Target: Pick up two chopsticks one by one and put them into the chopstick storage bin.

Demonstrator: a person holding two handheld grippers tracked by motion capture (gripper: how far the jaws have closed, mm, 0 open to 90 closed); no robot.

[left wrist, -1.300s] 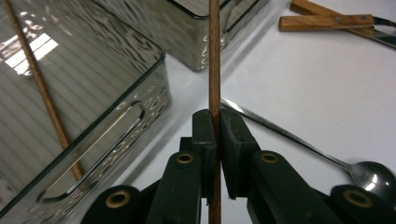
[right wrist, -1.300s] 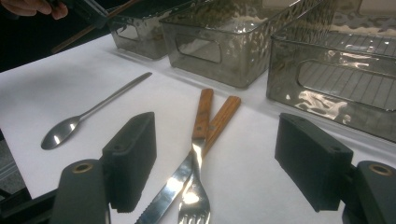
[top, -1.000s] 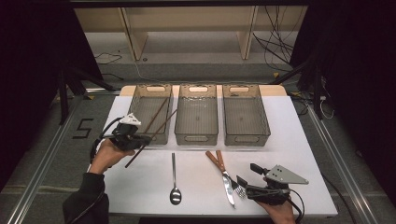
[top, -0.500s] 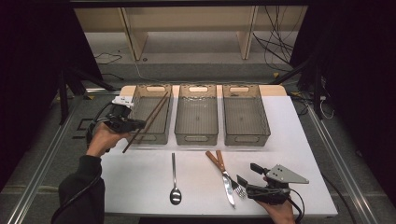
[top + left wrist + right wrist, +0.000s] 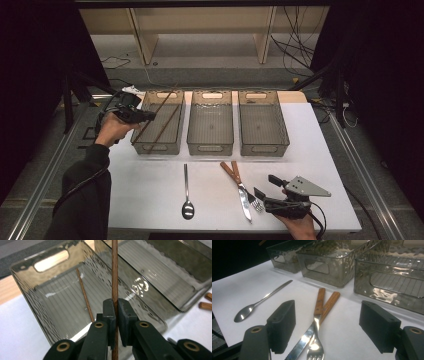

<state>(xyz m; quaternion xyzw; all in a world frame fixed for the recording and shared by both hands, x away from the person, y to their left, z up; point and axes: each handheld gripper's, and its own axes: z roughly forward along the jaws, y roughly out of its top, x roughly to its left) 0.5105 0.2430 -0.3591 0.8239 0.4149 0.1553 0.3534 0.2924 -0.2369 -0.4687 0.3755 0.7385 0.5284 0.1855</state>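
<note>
Raised since before, left tool (image 5: 150, 116) clamps chopstick (image 5: 161, 106) slanting over left bin (image 5: 145, 145).

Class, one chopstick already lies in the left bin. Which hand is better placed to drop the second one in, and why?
The left. Its claw is shut on the chopstick right above the left bin, where the other chopstick lies. The right claw sits open by the fork and knife, far from that bin.

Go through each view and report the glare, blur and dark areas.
High view: evenly lit white table, black surroundings, slightly soft. Left gripper view: bright glare patches on the smoky clear plastic bin, whose rippled walls distort; the thin brown wooden chopstick is sharp. Right gripper view: the steel fork with a wooden handle glints, and the top left corner is dark.
</note>
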